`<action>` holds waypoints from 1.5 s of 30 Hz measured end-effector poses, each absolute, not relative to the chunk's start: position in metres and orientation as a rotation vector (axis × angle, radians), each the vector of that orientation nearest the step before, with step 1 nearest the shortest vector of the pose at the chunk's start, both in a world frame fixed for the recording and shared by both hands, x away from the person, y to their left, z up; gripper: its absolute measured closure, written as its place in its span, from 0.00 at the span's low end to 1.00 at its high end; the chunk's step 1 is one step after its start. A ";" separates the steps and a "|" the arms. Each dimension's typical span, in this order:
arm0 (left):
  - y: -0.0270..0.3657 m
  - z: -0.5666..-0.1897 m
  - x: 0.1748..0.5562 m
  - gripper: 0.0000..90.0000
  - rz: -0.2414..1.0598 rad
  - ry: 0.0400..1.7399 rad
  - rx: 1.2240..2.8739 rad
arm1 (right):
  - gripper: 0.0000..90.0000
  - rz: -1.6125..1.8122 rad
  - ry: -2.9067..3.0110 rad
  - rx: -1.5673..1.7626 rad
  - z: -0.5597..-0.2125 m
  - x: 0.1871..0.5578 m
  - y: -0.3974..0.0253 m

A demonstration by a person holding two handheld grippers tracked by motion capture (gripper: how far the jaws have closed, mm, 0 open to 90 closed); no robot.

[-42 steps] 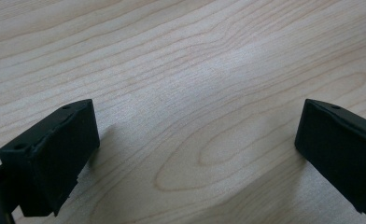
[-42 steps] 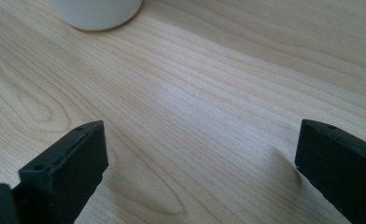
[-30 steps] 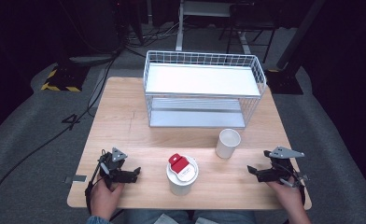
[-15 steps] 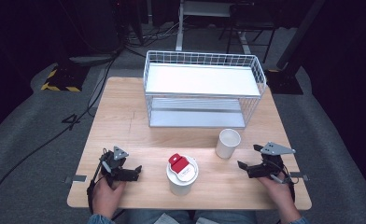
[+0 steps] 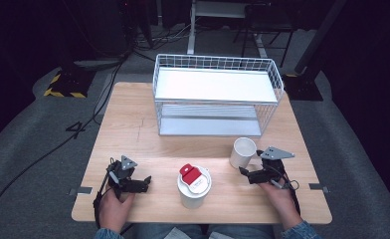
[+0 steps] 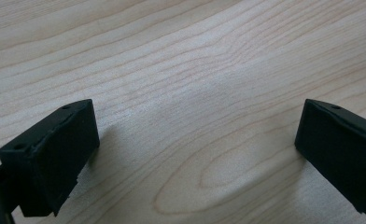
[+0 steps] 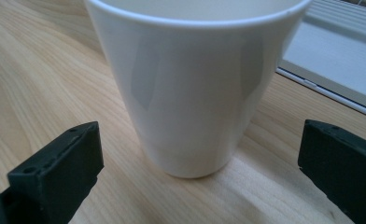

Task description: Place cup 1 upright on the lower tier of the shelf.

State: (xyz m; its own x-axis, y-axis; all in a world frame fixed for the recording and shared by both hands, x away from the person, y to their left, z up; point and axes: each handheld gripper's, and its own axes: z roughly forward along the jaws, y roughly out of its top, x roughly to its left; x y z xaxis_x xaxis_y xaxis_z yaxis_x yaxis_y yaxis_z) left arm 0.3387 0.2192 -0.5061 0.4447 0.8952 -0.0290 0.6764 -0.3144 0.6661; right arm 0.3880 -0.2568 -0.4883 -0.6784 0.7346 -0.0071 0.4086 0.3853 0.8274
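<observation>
A plain white cup (image 5: 243,152) stands upright on the wooden table (image 5: 148,144), in front of the wire rack. My right gripper (image 5: 246,173) sits just right of it, open, jaws pointing at the cup; in the right gripper view the cup (image 7: 195,84) stands close ahead of the gap, apart from both jaws. A white tub with a red-and-white lid (image 5: 194,185) stands at the front middle. My left gripper (image 5: 146,183) rests low over the table at the front left, open, with bare wood (image 6: 195,116) between its jaws.
A white wire rack (image 5: 217,94) with two shelves stands at the back middle of the table. Its lower shelf edge (image 7: 330,60) lies just behind the cup. Dark floor, cables and chair legs surround the table.
My right gripper has moved left and forward, up close to the white cup. The left gripper has stayed where it was.
</observation>
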 end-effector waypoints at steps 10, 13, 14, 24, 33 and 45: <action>0.219 -0.506 0.339 0.00 0.466 1.311 2.090 | 0.10 1.260 2.246 1.018 -0.497 0.396 -0.246; 0.219 -0.506 0.339 0.00 0.466 1.311 2.090 | 0.13 1.254 2.241 1.006 -0.499 0.397 -0.243; 0.219 -0.506 0.339 0.00 0.466 1.311 2.091 | 0.15 1.249 2.239 1.003 -0.500 0.398 -0.242; 0.219 -0.506 0.339 0.00 0.465 1.311 2.091 | 0.23 1.218 2.234 0.974 -0.500 0.398 -0.240; 0.219 -0.506 0.339 0.00 0.466 1.311 2.090 | 0.26 1.213 2.235 0.955 -0.500 0.397 -0.239; 0.219 -0.506 0.339 0.00 0.466 1.311 2.090 | 0.26 1.210 2.237 0.944 -0.499 0.396 -0.239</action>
